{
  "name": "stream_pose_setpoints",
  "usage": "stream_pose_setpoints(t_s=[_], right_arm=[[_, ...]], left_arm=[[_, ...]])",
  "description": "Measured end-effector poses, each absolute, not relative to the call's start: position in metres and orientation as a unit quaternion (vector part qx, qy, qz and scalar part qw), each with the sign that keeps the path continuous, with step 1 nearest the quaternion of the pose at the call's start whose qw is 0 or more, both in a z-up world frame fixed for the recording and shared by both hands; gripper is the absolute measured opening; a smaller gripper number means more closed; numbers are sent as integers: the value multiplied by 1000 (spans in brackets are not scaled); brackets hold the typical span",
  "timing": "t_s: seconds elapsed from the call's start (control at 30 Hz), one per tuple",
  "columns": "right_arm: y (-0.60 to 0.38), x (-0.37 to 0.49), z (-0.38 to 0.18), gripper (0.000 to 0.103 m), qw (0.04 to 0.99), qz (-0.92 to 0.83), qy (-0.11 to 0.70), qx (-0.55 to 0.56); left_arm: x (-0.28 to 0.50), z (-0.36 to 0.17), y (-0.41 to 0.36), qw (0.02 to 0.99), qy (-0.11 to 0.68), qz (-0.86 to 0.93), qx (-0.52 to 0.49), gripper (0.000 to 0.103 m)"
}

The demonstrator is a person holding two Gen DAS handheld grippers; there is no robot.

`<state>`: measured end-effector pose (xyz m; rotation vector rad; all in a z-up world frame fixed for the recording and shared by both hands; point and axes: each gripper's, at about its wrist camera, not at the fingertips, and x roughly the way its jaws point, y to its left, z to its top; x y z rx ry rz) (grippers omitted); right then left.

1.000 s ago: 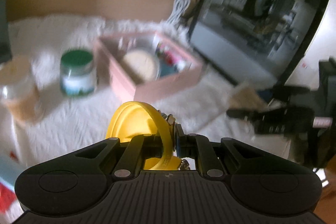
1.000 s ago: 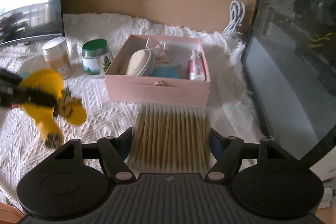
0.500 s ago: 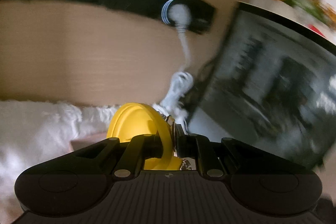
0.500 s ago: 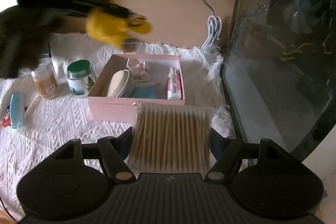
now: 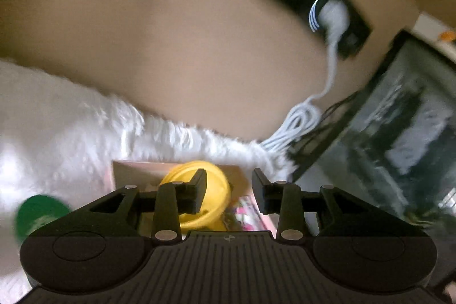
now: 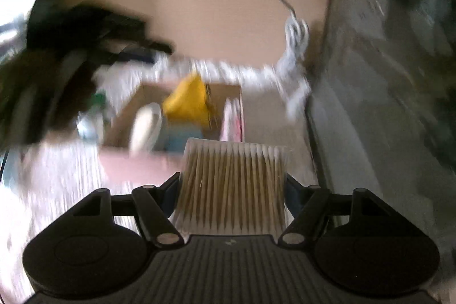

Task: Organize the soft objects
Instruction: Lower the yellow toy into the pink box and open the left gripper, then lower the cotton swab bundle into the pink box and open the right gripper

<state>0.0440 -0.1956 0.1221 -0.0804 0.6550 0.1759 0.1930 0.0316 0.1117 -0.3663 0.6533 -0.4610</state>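
Now | left tongs (image 5: 229, 191) spread | yellow toy (image 5: 212, 200) seemingly in pink box (image 6: 136, 163), blurred | right tongs (image 6: 232, 191) pinching cotton swabs (image 6: 233, 184)

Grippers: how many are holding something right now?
1. The right gripper is clamped on the cotton swab pack. The left gripper is open above the yellow toy in the pink box.

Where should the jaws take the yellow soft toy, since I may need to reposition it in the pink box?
Grip the round yellow soft toy across its domed top from above; the pink box's walls block side approaches. Blur hides finer detail.
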Motion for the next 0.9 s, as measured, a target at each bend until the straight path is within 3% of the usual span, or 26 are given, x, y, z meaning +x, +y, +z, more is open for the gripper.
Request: stream_pose_setpoints(t_s=[0.17, 0.3, 0.4, 0.67, 0.9], right_arm=[[-187, 124, 127, 72, 944, 106, 311, -11], [-177, 182, 93, 72, 932, 112, 344, -26], [-163, 207, 61, 73, 916, 117, 380, -51], [-157, 196, 63, 75, 920, 122, 367, -66], [-178, 153, 90, 78, 943, 115, 313, -15]], left_arm=[[125, 107, 64, 908, 326, -210, -160, 38], [85, 87, 86, 910, 367, -165, -100, 38], [58, 75, 114, 903, 392, -127, -118, 38], [15, 56, 178, 892, 398, -51, -209, 38], [8, 66, 190, 893, 390, -36, -220, 38]])
